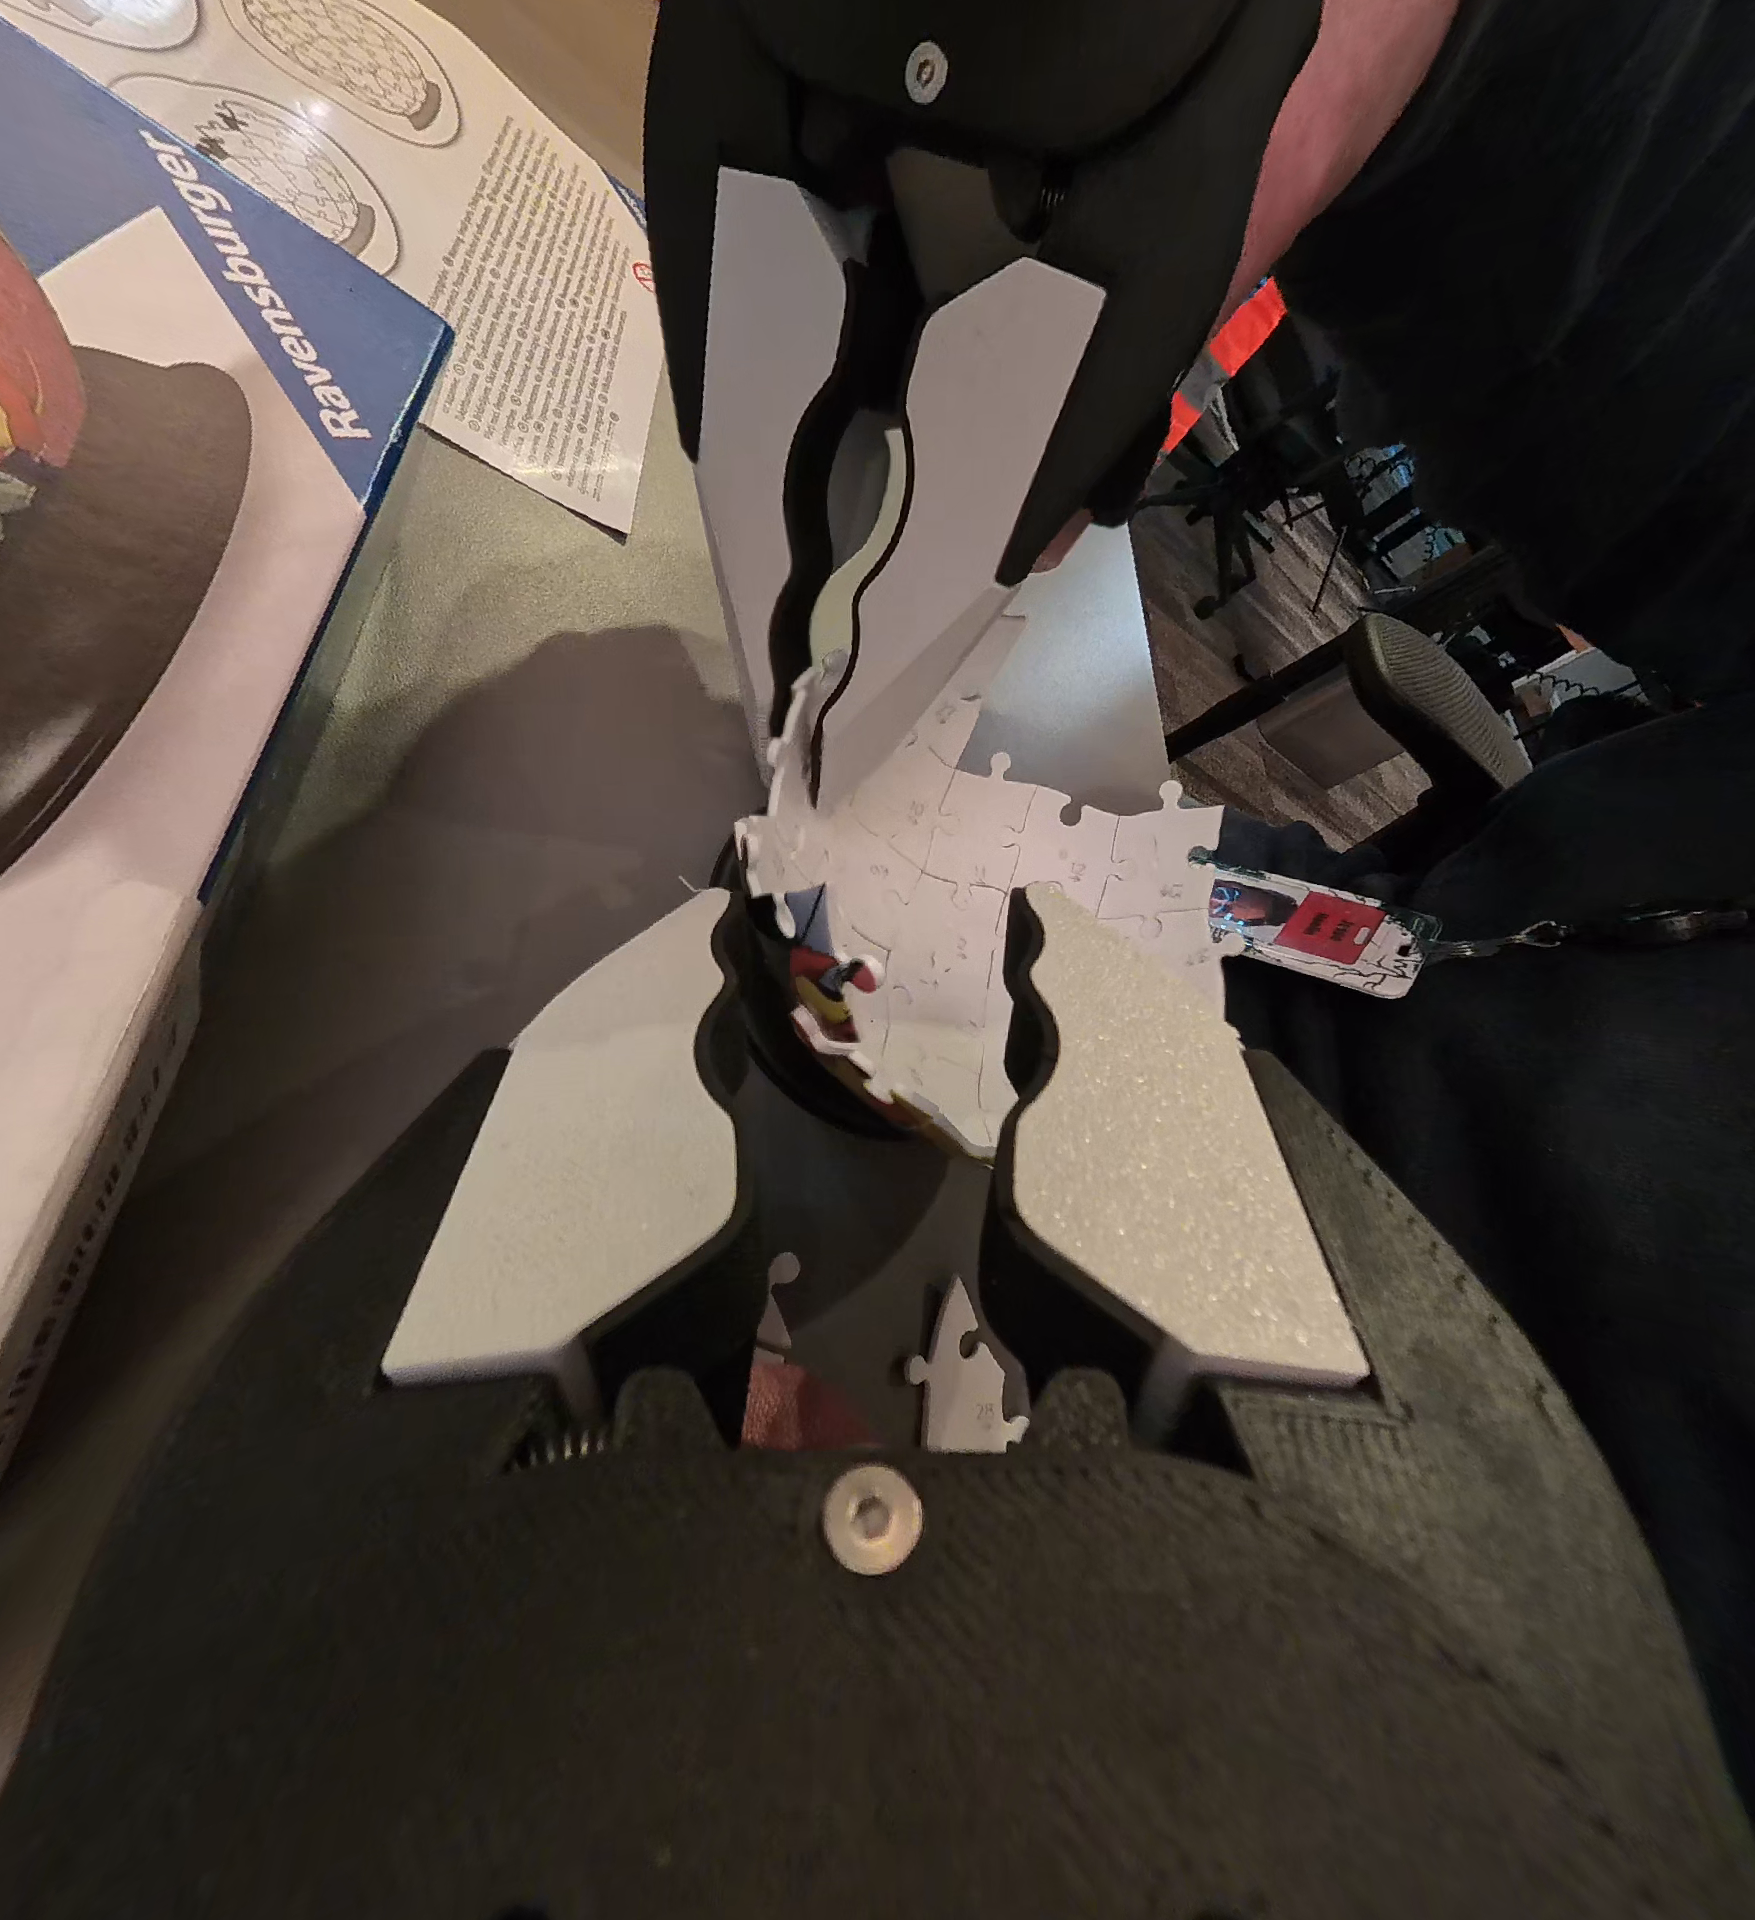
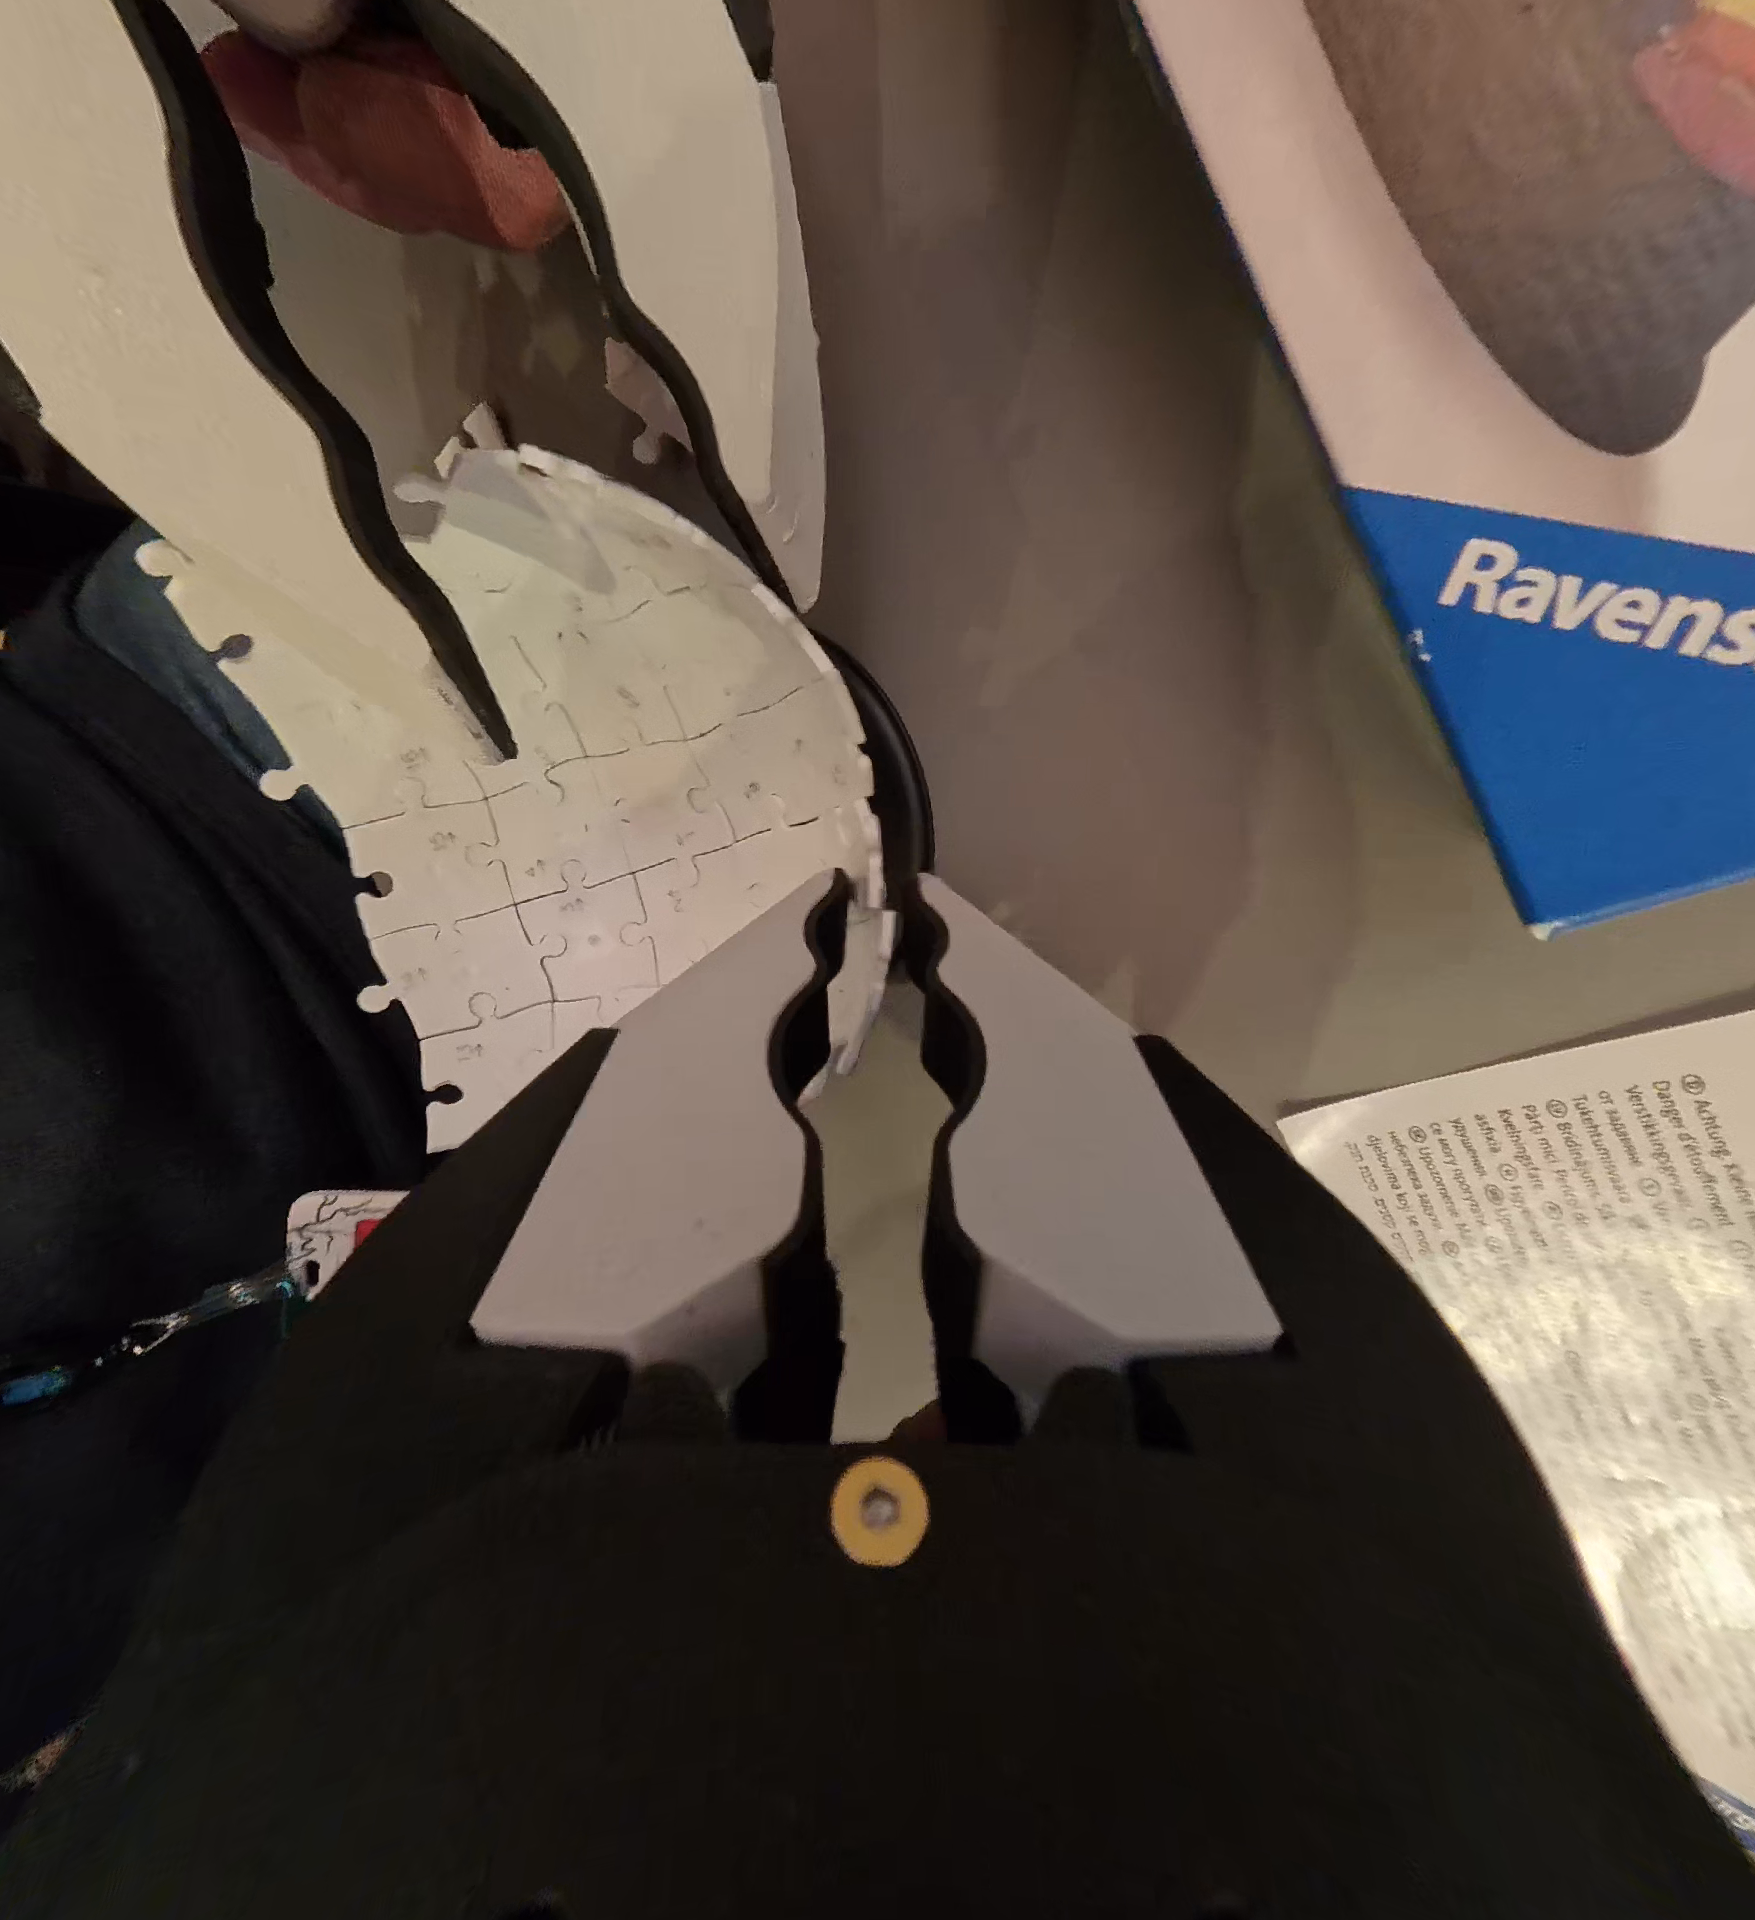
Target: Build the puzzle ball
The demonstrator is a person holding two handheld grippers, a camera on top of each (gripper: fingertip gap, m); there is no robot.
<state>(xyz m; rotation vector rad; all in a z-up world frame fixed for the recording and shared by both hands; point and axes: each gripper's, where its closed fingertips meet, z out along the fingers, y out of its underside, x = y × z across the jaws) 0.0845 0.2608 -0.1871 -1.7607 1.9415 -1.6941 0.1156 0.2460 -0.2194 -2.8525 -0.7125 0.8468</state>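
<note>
My left gripper (image 1: 868, 914) reaches forward, fingers apart around the half-built puzzle ball (image 1: 966, 883); my right gripper (image 2: 868, 914) comes from opposite, fingers pinching its rim piece (image 2: 857, 997).

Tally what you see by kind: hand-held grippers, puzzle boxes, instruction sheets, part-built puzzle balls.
Hand-held grippers: 2, left and right
Puzzle box: 1
Instruction sheet: 1
Part-built puzzle ball: 1
Total: 5

Matt white card puzzle ball (image 2: 582, 790) pieces. Beside the ball, a glossy cardboard box (image 1: 125, 436) and shiny paper leaflet (image 2: 1621, 1351). Grippers' pads (image 1: 1153, 1153) look grainy foam.
</note>
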